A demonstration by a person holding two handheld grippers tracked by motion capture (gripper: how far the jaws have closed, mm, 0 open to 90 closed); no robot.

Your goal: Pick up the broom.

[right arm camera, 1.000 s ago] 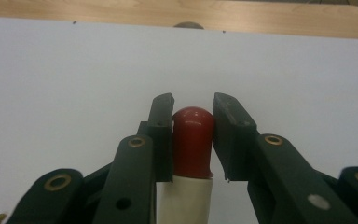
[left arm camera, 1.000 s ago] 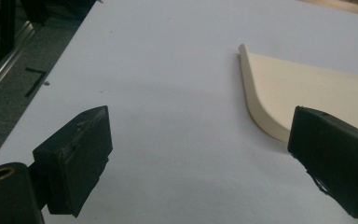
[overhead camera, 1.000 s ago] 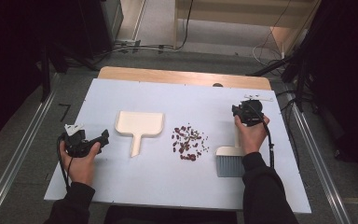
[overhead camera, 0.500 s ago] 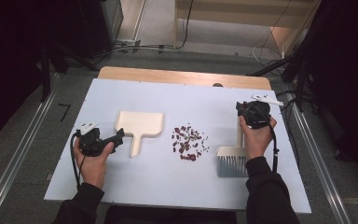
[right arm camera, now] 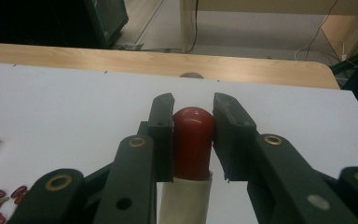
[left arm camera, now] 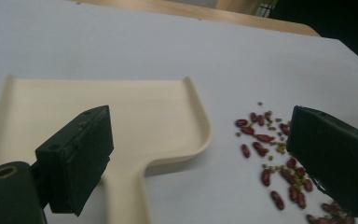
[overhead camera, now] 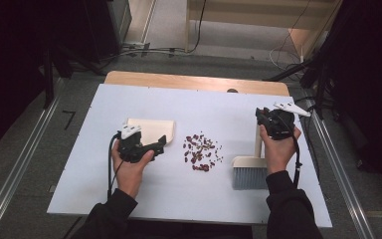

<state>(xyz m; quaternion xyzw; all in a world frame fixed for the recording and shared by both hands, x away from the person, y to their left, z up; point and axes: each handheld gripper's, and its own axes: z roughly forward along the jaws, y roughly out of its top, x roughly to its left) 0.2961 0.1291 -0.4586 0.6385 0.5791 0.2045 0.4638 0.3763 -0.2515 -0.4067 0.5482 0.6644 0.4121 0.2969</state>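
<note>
A cream plastic hand brush with grey bristles (overhead camera: 251,169) lies on the right side of the white worktop (overhead camera: 204,199), its handle pointing away from the person and ending in a red rounded tip (right arm camera: 193,140). The right tongs (overhead camera: 271,122) sit around that red tip, jaws closed in against it on both sides, in the right gripper view. A scatter of dark red beans and small green bits (overhead camera: 201,152) lies at the worktop's centre, between the brush and a cream plastic dustpan (overhead camera: 151,130) to its left. The left tongs (overhead camera: 156,144) hover wide open at the dustpan's handle (left arm camera: 128,196), one jaw over the pan, the other over the beans, gripping nothing.
</note>
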